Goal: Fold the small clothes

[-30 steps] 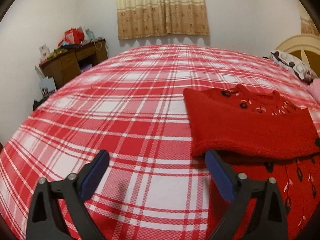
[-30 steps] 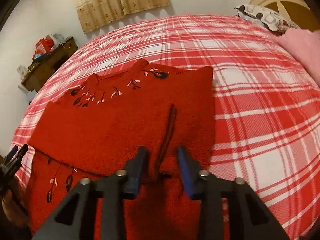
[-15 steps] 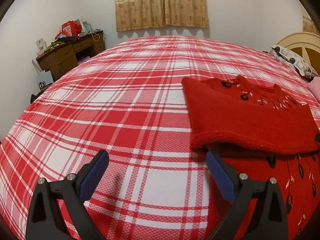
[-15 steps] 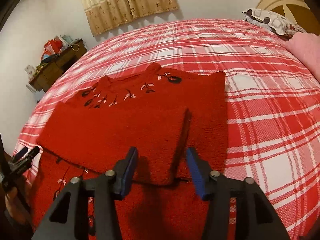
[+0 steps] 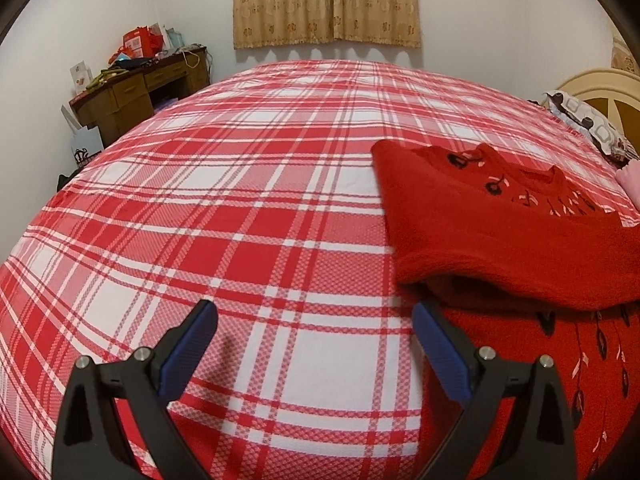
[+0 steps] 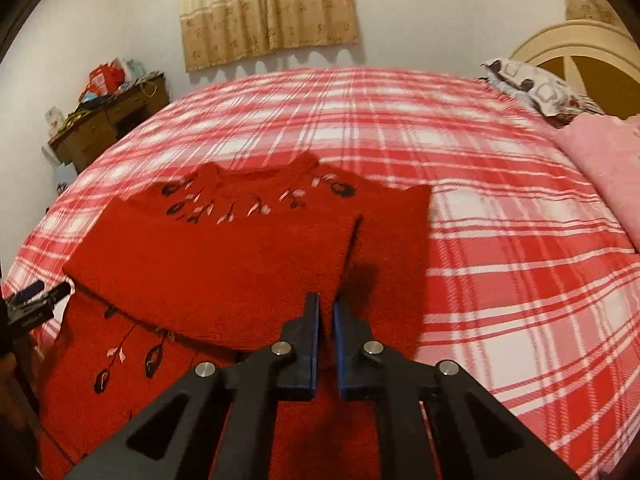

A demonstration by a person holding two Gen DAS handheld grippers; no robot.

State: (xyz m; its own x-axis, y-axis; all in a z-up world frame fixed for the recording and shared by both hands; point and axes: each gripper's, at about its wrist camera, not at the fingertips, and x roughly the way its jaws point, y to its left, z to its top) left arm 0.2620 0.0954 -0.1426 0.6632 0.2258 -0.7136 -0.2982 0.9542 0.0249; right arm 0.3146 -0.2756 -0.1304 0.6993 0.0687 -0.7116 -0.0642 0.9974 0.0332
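One red sweater point(image 6: 224, 276) lies on one red-and-white plaid bedspread point(image 5: 248, 208). Two grippers show: the left gripper point(image 5: 316, 348) and the right gripper point(image 6: 326, 320). There is one patterned pillow point(image 6: 536, 88), one pink blanket point(image 6: 604, 160), one wooden desk point(image 5: 132, 92), one curtain point(image 5: 324, 0) and one headboard point(image 6: 576, 52), though glimpsed only in part.

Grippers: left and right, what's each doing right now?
Left gripper: open, empty, beside the red sweater.
Right gripper: shut, nothing visibly held.
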